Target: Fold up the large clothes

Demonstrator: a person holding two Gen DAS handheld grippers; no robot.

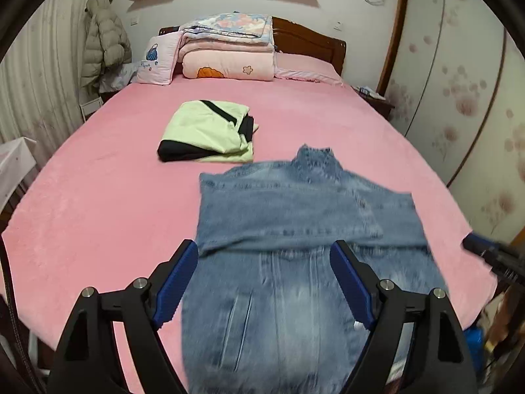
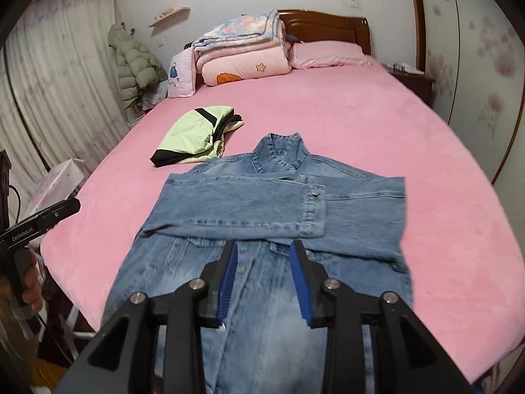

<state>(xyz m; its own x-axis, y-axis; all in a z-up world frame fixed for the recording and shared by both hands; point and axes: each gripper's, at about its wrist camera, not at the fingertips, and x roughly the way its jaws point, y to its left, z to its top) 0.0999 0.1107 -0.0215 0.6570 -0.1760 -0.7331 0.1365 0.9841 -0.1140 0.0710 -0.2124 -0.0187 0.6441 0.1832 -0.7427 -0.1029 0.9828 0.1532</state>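
The denim jacket (image 2: 262, 216) lies flat on the pink bed (image 2: 410, 138), hem hanging over the near edge and collar pointing toward the headboard (image 2: 328, 23), so its long axis runs down the bed. Both sleeves are folded across the chest. The left gripper (image 1: 264, 256) hovers above the lower half, jaws spread wide and empty. The right gripper (image 2: 264, 256) hangs over the button placket, partly open, gripping nothing. A folded green garment (image 1: 206, 131) sits just beyond the collar.
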